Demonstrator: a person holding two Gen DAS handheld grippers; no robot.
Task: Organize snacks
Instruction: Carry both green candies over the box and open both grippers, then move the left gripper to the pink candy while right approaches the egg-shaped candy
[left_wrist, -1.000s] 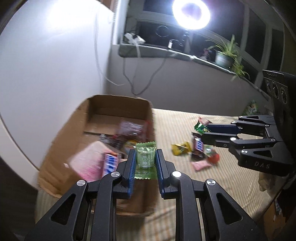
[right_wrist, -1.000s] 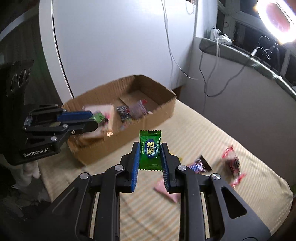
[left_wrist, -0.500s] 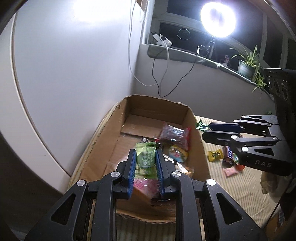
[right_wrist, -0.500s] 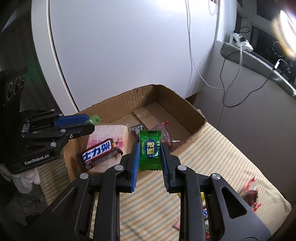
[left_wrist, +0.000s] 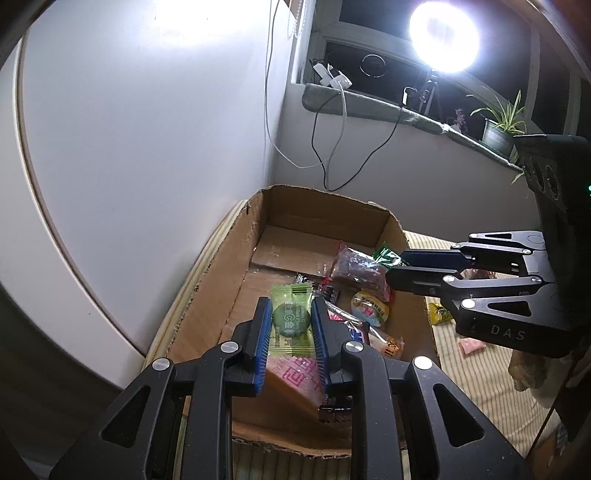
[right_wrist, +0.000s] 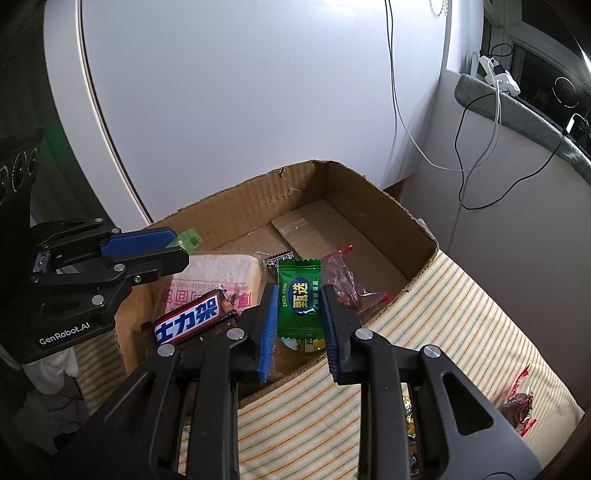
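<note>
An open cardboard box (left_wrist: 221, 280) (right_wrist: 255, 206) stands on the striped cloth and holds several snacks, among them a pink pack (right_wrist: 221, 273) and a Snickers bar (right_wrist: 192, 319). My left gripper (left_wrist: 290, 314) is shut on a light green candy (left_wrist: 290, 319) above the box's near end. My right gripper (right_wrist: 299, 306) is shut on a dark green candy (right_wrist: 300, 299) above the box's near wall. In the left wrist view the right gripper (left_wrist: 397, 266) reaches in from the right with its dark green candy (left_wrist: 388, 255). In the right wrist view the left gripper (right_wrist: 173, 247) shows at the left.
Loose snacks lie on the striped cloth (right_wrist: 461, 314) outside the box: a red one (right_wrist: 519, 402), a yellow one (left_wrist: 439, 314) and a pink one (left_wrist: 471, 345). A white wall (left_wrist: 147, 147) stands behind the box. A ring light (left_wrist: 443, 37), cables and a plant (left_wrist: 498, 125) are at the window sill.
Both grippers have moved from above the loose snacks to above the box, each keeping its candy. The box is now nearer and centred in both views.
</note>
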